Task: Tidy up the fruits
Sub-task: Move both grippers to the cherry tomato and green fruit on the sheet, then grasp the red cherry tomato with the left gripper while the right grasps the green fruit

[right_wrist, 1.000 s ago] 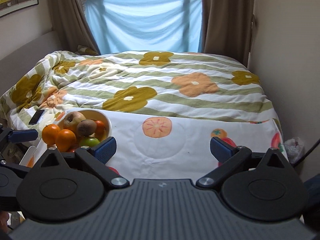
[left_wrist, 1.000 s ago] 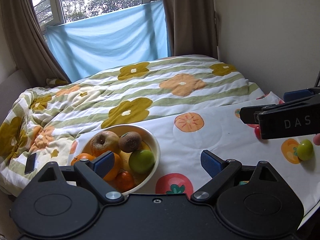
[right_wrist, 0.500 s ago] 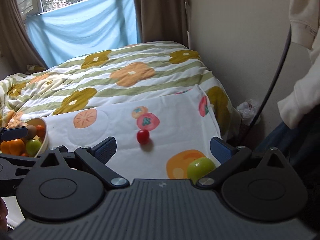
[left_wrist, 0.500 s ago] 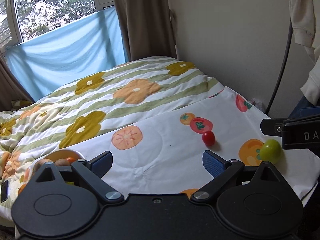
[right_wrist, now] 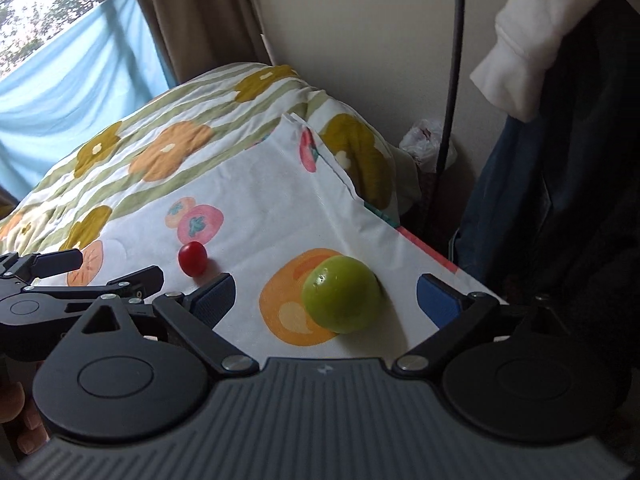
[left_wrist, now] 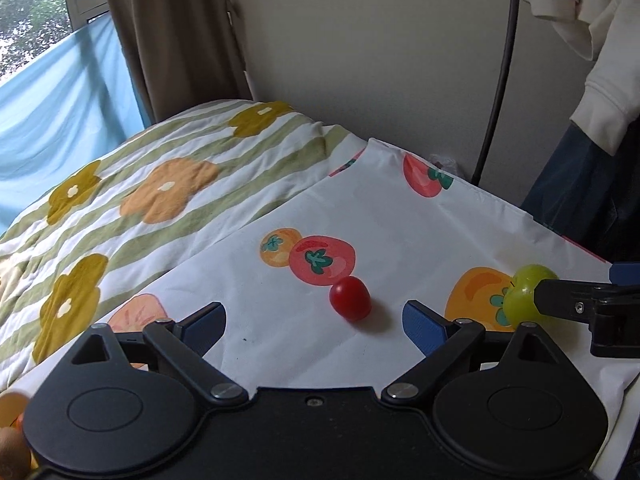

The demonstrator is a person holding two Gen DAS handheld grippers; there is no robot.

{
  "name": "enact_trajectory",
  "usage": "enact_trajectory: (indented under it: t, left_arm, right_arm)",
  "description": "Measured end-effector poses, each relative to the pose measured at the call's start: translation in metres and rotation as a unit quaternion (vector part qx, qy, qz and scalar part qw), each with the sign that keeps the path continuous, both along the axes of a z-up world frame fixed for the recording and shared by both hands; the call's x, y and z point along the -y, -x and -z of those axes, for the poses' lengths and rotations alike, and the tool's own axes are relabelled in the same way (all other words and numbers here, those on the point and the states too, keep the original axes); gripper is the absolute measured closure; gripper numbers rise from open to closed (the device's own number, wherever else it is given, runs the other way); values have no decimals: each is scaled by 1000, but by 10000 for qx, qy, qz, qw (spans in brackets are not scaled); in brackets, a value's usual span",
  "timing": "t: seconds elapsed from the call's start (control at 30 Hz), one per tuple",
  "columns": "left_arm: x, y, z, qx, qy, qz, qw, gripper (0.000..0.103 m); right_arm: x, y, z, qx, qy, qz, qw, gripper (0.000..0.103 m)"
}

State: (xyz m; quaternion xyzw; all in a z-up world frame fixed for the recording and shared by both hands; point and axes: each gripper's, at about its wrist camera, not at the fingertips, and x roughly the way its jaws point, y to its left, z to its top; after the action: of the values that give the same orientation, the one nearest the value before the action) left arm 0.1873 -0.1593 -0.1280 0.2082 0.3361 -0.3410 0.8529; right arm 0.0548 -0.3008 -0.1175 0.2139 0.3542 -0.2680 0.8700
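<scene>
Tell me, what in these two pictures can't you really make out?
- Fruit bowl: left wrist view shows only blurred fruit at the bottom left edge, behind the left gripper body.
- Green fruit: in that view the right gripper's arm covers its near side; the right wrist view shows it whole.
- Hanging white garment: cut off by the top edge in both views.
- Bag by the wall: too small to identify.

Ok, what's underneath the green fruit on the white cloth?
The green fruit lies on the white cloth, partly over a printed orange fruit picture. The part of that print directly beneath it is covered, so it can't be seen.
</scene>
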Motion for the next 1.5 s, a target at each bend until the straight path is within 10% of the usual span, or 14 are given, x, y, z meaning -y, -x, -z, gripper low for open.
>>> enact_trajectory:
  t: [0.67,1.5]
  left_arm:
    - [37,-32,49,-449,-267,998,9936,66]
    - [-1,-24,25,-358,-97,232,9990,66]
  right_arm:
    - [-5,-24,36,-247,-123,748,9968,12]
    - [4,-36,31,-374,2,363,9986,31]
